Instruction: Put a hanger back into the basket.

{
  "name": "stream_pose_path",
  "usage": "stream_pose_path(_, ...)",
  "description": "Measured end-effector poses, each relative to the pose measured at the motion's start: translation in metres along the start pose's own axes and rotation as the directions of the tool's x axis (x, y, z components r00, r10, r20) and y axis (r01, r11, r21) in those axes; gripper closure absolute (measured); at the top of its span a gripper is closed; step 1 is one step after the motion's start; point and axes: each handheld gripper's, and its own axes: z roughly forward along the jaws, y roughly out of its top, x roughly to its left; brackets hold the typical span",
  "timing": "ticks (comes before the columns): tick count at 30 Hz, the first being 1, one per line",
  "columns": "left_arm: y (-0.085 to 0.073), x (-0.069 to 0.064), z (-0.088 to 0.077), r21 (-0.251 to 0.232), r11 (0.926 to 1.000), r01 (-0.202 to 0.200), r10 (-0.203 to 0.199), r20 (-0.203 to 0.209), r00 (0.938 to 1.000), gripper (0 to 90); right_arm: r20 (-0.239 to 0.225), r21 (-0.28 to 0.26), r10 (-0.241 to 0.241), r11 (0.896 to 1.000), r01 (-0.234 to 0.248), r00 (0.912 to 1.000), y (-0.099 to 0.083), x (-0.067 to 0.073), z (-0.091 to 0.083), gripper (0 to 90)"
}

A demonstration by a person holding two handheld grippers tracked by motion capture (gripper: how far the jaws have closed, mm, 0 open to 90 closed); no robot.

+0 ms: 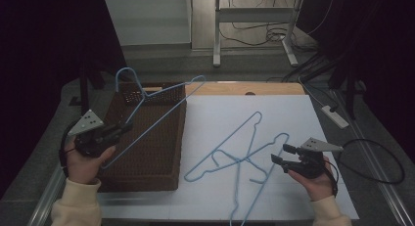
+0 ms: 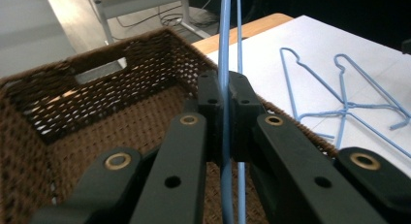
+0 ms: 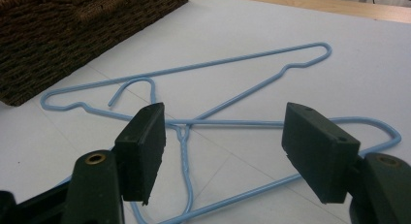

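Observation:
My left gripper (image 1: 126,127) is shut on the wire of a light blue hanger (image 1: 171,86), which slants up over a brown woven basket (image 1: 156,162) at the table's left. In the left gripper view the pads (image 2: 211,95) pinch the hanger's wire (image 2: 224,49) above the basket's inside (image 2: 97,103). Two more blue hangers (image 1: 243,160) lie crossed on the white sheet (image 1: 293,118). My right gripper (image 1: 280,153) stands open just right of them, low over the sheet. In the right gripper view its jaws (image 3: 223,141) straddle the crossing wires (image 3: 194,68) without touching them.
A strip of wooden tabletop (image 1: 274,88) shows behind the white sheet. A white power strip (image 1: 335,116) with cables lies off the right edge. A metal table frame (image 1: 254,25) stands on the floor beyond. The basket's corner (image 3: 72,35) is close to the lying hangers.

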Motion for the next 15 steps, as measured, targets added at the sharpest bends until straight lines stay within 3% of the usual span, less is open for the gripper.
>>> stream_pose_path(9,-0.007,0.015,-0.007,0.005,0.9999,0.016,-0.016,-0.056,0.9983,86.3,-0.005,0.001,0.000,1.000,0.000,1.0000,0.000,0.001,0.000,33.3)
stream_pose_path(15,-0.018,0.029,-0.008,0.036,0.9988,0.033,-0.029,-0.102,0.9943,86.3,-0.003,0.003,0.001,1.000,-0.001,1.0000,-0.001,0.001,0.001,33.3)
